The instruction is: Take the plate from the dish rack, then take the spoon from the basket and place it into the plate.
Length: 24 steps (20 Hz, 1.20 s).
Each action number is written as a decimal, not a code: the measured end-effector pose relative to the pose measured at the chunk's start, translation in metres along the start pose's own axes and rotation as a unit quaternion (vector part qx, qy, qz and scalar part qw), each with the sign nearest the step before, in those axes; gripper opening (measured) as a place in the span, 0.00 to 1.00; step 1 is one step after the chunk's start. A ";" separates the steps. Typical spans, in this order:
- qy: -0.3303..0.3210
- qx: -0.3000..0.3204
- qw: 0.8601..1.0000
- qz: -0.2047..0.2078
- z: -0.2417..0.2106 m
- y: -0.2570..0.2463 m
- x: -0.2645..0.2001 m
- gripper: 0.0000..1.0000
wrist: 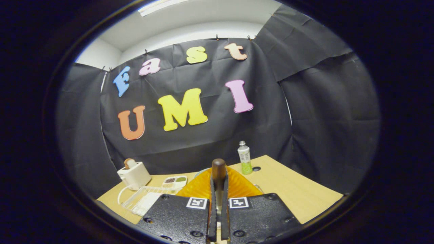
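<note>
The gripper (218,189) sits nearest, its two fingers drawn almost together with only a thin slot between them, and in that slot stands a spoon (218,176), clamped from both sides. What shows of the spoon is its dark brown wooden handle, rounded at the end, rising upright just past the fingertips.

Directly behind the fingers lies an amber, ribbed translucent dish, the plate (239,186), on the light wooden table (298,193). A pale blue rim of something peeks out behind the plate's far edge; what it is cannot be told.

To the left of the plate is a white wire dish rack (142,200), lying low on the table. Just beyond the dish rack rests a small white compartment tray (174,182) with dark and green fillings. Further left stands a white toaster (134,174) with a brownish piece sticking out of its top.

To the right, beyond the plate, a small bottle (244,158) with green liquid stands upright beside a dark round hole (256,168) in the tabletop.
</note>
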<state>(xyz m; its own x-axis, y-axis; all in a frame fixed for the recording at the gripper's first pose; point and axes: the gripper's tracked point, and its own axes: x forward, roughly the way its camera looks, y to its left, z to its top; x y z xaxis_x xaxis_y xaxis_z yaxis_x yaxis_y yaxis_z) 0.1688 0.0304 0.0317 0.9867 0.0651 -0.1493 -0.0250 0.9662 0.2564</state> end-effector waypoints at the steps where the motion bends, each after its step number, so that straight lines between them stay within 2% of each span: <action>1: 0.002 0.001 1.000 0.002 -0.013 0.006 -0.010 0.10; 5: 0.009 0.007 1.000 0.007 -0.057 0.027 -0.036 0.10; 15: 0.048 0.075 0.996 0.022 -0.140 0.075 -0.047 0.10; 20: 0.069 0.088 0.993 0.028 -0.160 0.080 -0.049 0.14; 23: 0.049 0.079 0.996 0.017 -0.149 0.070 -0.050 0.19; 24: 0.039 0.075 0.996 0.010 -0.144 0.066 -0.053 0.25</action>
<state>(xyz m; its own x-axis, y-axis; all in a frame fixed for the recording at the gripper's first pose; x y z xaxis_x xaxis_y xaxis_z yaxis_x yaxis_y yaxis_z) 0.0920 0.1271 -0.0813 0.9707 0.1093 -0.2141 -0.0152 0.9167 0.3993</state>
